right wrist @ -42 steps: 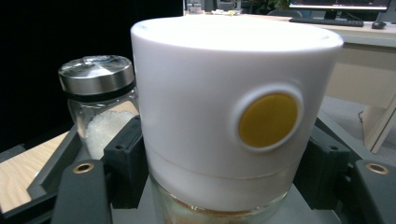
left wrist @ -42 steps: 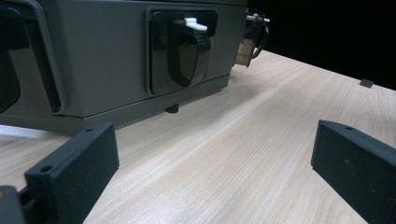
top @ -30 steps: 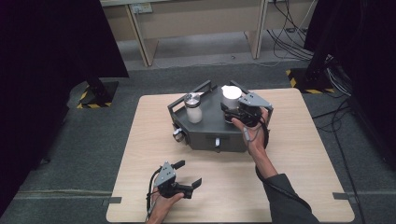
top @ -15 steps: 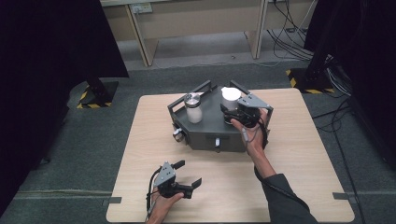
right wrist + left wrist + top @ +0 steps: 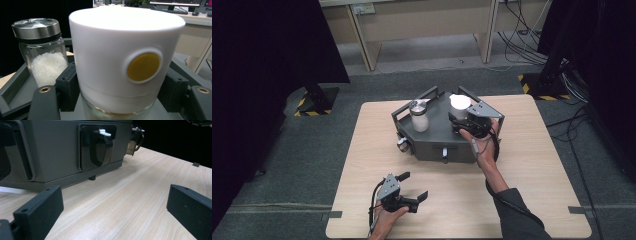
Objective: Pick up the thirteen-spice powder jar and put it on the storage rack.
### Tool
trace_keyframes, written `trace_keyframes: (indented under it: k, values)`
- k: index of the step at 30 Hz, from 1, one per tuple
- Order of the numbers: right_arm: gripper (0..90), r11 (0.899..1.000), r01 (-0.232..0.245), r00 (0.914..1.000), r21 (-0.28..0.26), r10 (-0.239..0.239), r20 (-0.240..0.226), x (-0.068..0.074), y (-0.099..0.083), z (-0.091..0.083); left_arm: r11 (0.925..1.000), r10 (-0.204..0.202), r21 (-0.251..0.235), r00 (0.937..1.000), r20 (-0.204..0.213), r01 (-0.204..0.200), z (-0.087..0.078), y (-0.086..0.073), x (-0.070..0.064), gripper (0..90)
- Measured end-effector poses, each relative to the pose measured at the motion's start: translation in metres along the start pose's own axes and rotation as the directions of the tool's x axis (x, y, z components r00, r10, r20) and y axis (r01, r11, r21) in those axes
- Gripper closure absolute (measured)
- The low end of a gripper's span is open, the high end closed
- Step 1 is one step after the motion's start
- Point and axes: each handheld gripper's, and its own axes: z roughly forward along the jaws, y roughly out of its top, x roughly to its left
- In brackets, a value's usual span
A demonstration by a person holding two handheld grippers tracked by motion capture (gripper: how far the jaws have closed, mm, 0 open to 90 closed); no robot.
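Observation:
A dark grey box tray [image 5: 437,145] stands at the middle back of the wooden table [image 5: 532,165]. On it a glass jar of white granules with a metal lid [image 5: 418,116] [image 5: 42,50] stands upright. Beside it is a jar with a wide white cap [image 5: 459,101] [image 5: 125,50] bearing a yellow dot. My right gripper [image 5: 460,119] [image 5: 119,90] is shut on the white-capped jar, one jaw against each side below the cap. My left gripper [image 5: 413,185] [image 5: 112,212] rests low near the table's front edge, open, facing the box's front wall [image 5: 57,150], with nothing between its jaws.
The box front carries a black latch with a white tab [image 5: 100,145] and a round knob [image 5: 402,145] at its left corner. Bare tabletop lies in front of and to the right of the box. Desk legs, cables and black stands surround the table on the floor.

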Motion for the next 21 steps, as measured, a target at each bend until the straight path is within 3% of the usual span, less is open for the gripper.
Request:
trace_keyframes:
  k: [5, 10, 21]
  values:
    - [15.0, 1.0, -0.02, 0.9998, 0.005, 0.02, 0.007, 0.001, 0.002, -0.005, 1.0, 0.001, 0.002, 1.0, 0.001, -0.001, 0.0, 0.0, 0.0, 0.3]
    - [6.8, 0.999, -0.049, 0.9988, 0.001, 0.049, -0.003, 0.0, 0.002, -0.012, 1.0, -0.001, 0.003, 1.0, 0.0, 0.001, 0.0, 0.0, 0.0, 0.3]
    - [2.7, 0.996, -0.082, 0.9962, -0.016, 0.082, -0.031, -0.003, -0.004, -0.022, 1.0, -0.001, 0.002, 1.0, 0.0, 0.001, 0.0, 0.0, 0.0, 0.3]
